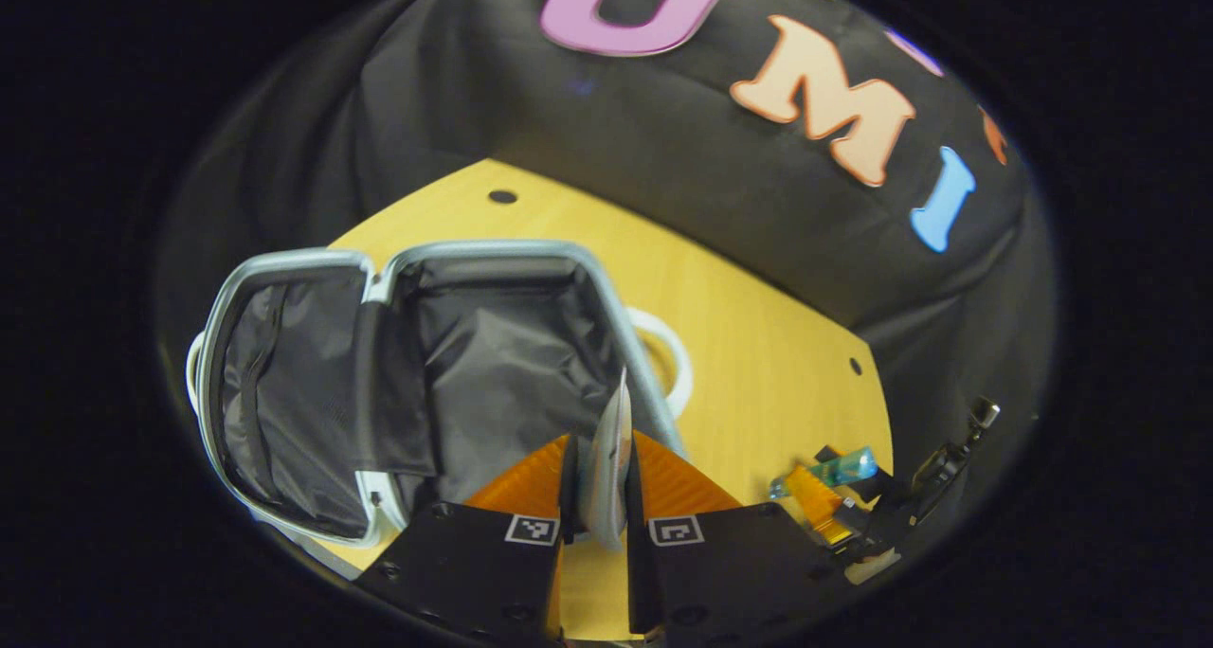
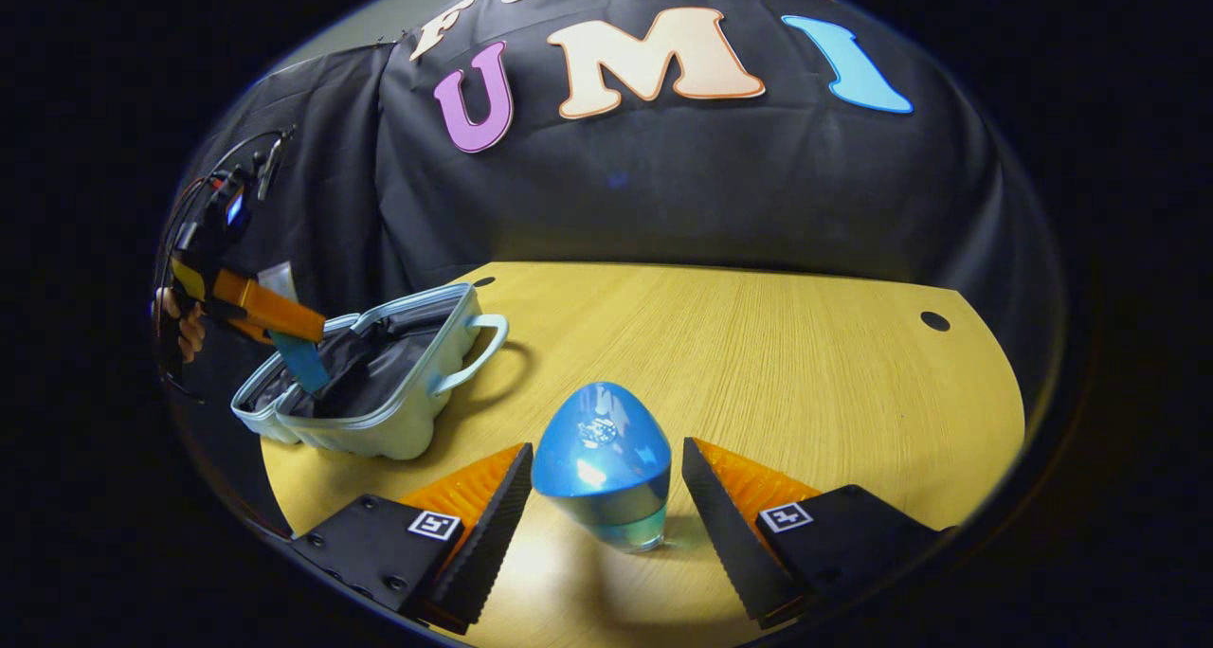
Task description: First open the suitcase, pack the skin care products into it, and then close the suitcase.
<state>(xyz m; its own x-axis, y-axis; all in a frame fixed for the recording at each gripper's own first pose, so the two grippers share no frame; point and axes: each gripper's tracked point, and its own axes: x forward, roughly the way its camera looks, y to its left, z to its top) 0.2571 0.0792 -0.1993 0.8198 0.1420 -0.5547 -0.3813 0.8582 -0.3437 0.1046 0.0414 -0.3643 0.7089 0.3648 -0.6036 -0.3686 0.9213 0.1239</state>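
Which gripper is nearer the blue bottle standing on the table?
Right. The right gripper straddles the blue bottle, open; the left gripper is off above the open suitcase, holding a sachet.

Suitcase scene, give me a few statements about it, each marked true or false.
1. The suitcase lies open on the table. True.
2. The left tool is empty. False: it is shut on a thin sachet held over the open suitcase.
3. The blue bottle stands between the right tool's fingers. True, with a gap on both sides.
4. The right tool is shut on the bottle. False: it is open and the fingers do not touch it.
5. The bottle is already inside the suitcase. False: it stands on the table, apart from the suitcase.
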